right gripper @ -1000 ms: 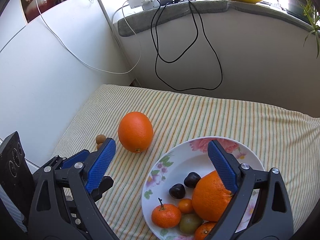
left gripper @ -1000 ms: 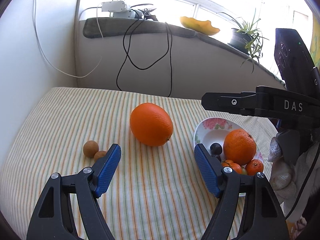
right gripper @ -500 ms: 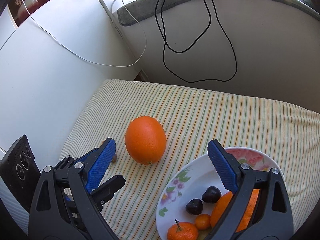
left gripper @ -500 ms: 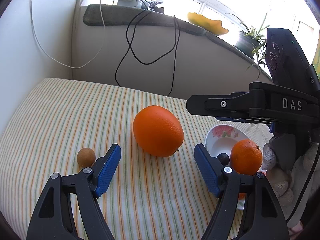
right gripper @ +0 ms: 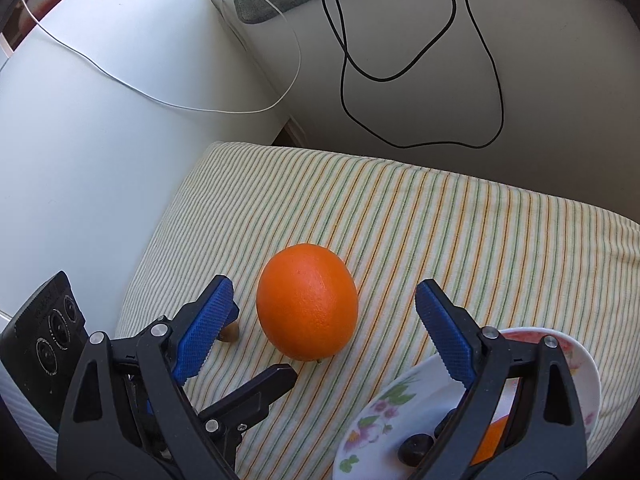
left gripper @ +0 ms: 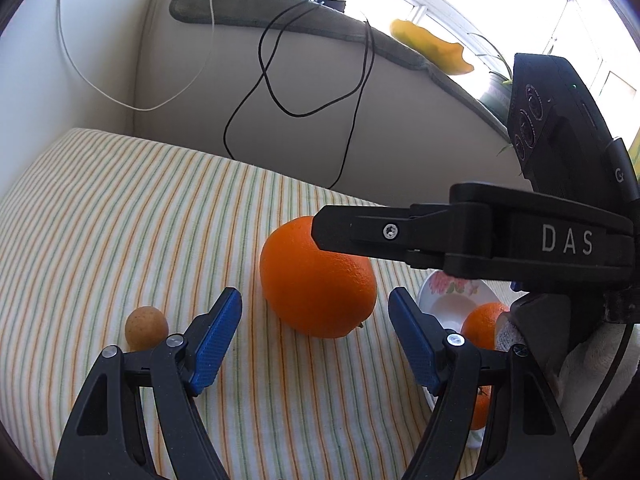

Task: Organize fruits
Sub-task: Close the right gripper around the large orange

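Both claws moved nearer the orange [right gripper: 307, 301]; left claw [left gripper: 315, 340] and right claw [right gripper: 325, 332] gape wide, empty.

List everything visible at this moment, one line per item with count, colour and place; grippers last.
large orange: 1, orange, on the striped cloth, between both grippers' fingers
small brown fruit: 1 clearly seen, tan, on the cloth left of the large orange
floral plate: 1, white with pink flowers, right of the large orange
fruit on plate: an orange, a dark fruit, more partly hidden
striped cloth: 1, cream with green and orange stripes
black cable: 1, hanging on the wall
white cable: 1, along the wall
yellow dish: 1, on the windowsill
potted plant: 1, green, windowsill
left gripper: black with blue pads, open
right gripper: black with blue pads, open
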A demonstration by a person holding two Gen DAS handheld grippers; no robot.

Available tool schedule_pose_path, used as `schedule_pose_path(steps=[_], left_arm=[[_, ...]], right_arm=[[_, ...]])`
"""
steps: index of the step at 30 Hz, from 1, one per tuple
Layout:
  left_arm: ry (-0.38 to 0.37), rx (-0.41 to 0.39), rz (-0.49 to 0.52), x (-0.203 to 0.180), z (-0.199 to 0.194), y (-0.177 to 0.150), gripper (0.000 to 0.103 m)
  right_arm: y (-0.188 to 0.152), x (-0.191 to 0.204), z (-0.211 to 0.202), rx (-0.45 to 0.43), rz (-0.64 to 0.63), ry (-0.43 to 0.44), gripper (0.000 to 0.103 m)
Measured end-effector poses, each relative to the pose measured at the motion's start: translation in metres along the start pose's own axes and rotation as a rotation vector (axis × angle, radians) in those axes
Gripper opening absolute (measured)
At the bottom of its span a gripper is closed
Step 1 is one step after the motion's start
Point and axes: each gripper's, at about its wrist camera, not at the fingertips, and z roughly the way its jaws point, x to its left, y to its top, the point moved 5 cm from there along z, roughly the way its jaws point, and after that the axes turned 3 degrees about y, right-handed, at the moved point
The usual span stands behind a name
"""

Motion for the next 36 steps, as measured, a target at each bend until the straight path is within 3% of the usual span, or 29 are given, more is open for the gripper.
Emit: schedule_pose_path(steps=[18, 24, 36], left_arm=[[-0.061, 0.052, -0.067, 0.005, 0.025, 0.004, 0.074], [-0.067, 0.048, -0.064, 0.005, 0.023, 0.005, 0.07], [-0.019, 0.015, -0.021, -0.002, 0.011, -0.002, 0.07]], right_arm=[[0.002, 0.003, 0.037, 0.117, 0.003, -0.011, 0.082], [0.005, 0.012, 0.048, 0.139, -0.001, 0.011, 0.069], [-0.008, 0.019, 0.044, 0.107, -0.036, -0.01, 0.068]])
